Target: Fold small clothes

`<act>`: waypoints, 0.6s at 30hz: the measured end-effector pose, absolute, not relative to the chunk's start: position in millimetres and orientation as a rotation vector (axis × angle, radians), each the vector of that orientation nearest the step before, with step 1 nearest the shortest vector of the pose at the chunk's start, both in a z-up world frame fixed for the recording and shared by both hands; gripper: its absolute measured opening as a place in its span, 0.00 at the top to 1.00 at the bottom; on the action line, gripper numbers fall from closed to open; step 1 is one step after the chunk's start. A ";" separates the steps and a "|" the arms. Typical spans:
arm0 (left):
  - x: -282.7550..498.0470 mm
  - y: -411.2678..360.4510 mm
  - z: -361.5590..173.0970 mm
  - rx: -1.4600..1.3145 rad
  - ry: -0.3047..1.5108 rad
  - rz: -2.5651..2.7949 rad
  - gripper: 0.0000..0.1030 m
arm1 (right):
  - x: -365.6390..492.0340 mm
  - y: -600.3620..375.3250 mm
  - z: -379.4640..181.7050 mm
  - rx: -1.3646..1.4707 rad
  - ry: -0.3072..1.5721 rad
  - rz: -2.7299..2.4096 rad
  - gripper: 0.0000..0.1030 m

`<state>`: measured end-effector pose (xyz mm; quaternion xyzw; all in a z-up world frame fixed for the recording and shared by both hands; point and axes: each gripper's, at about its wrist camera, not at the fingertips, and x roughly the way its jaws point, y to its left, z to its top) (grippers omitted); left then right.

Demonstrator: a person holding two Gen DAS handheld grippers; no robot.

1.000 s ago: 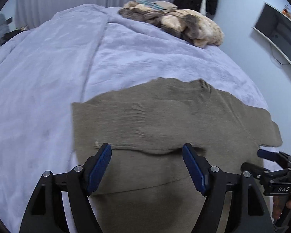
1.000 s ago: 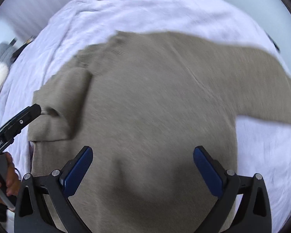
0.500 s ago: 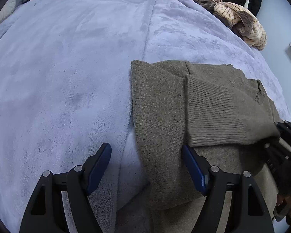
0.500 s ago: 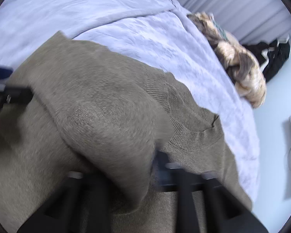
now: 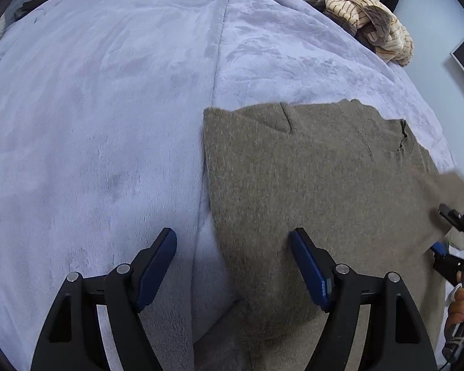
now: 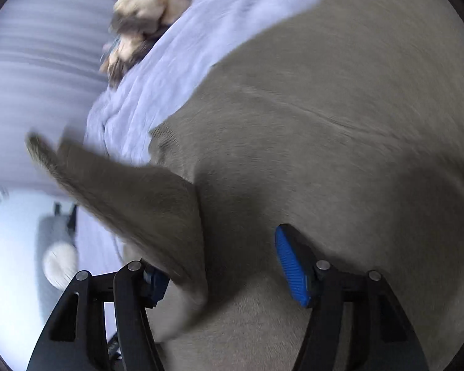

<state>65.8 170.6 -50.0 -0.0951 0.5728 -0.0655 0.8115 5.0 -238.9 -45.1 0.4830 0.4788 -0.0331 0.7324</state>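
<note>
Sweater [image 5: 309, 185]: olive knit, lower right of the left view, on the lavender bed [image 5: 108, 108].
Left tongs [image 5: 232, 266]: spread wide, empty.
Right tongs [image 6: 222, 266]: spread, a sweater flap draped over one finger.

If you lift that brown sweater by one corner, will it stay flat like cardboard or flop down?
It would probably flop. The sweater is soft knit, and a loose flap already droops by the right gripper. It likely won't slide much, since the fuzzy blanket should grab it.
</note>
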 end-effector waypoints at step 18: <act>107.3 187.8 -42.4 -0.285 1.273 -0.350 0.86 | 10.8 -13.0 -98.1 1.307 1.306 0.390 0.93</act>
